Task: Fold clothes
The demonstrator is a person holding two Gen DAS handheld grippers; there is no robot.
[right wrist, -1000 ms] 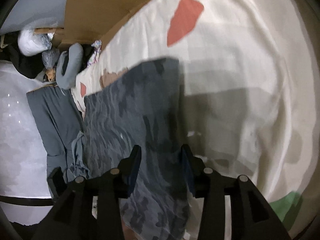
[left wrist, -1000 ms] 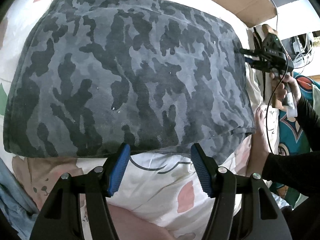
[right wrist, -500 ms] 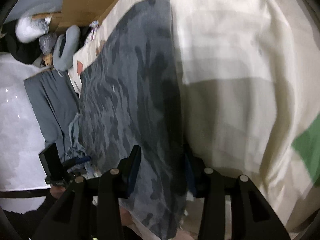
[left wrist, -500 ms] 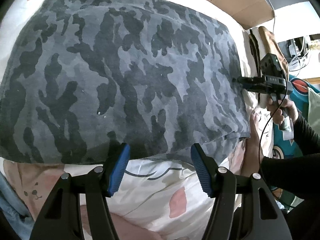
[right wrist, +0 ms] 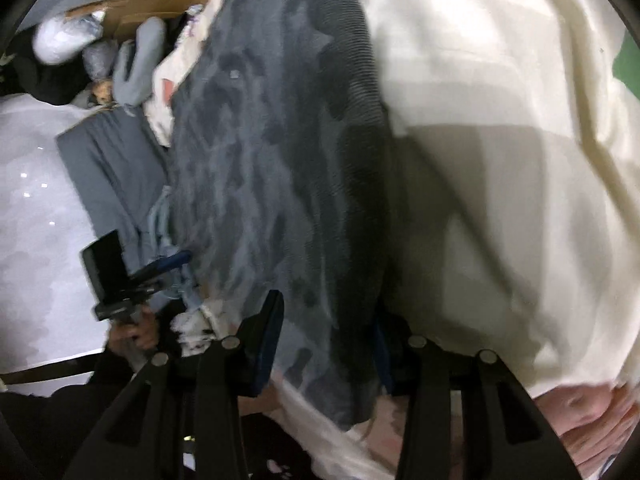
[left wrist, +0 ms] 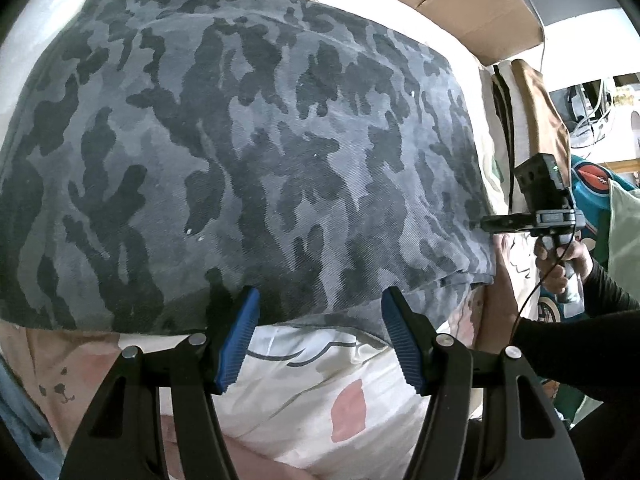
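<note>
A folded grey camouflage garment (left wrist: 240, 168) lies flat on a white patterned bed sheet (left wrist: 312, 376). My left gripper (left wrist: 320, 336) is open, its blue pads at the garment's near edge, holding nothing. My right gripper (right wrist: 324, 344) has its jaws apart around the garment's edge (right wrist: 280, 184), with cloth lying between the fingers. In the left wrist view the right gripper (left wrist: 486, 224) meets the garment's right edge. The left gripper (right wrist: 176, 260) shows small in the right wrist view, at the garment's left side.
A cardboard box (left wrist: 460, 4) stands at the far side of the bed. Other clothes, brown (left wrist: 540, 120) and teal (left wrist: 592, 184), lie to the right. A dark grey folded item (right wrist: 108, 172) and a grey pillow (right wrist: 136, 68) lie beside the bed.
My right gripper has moved down along the garment's right edge towards me, the cloth now filling more of its view. My left gripper has moved closer to the garment's near edge.
</note>
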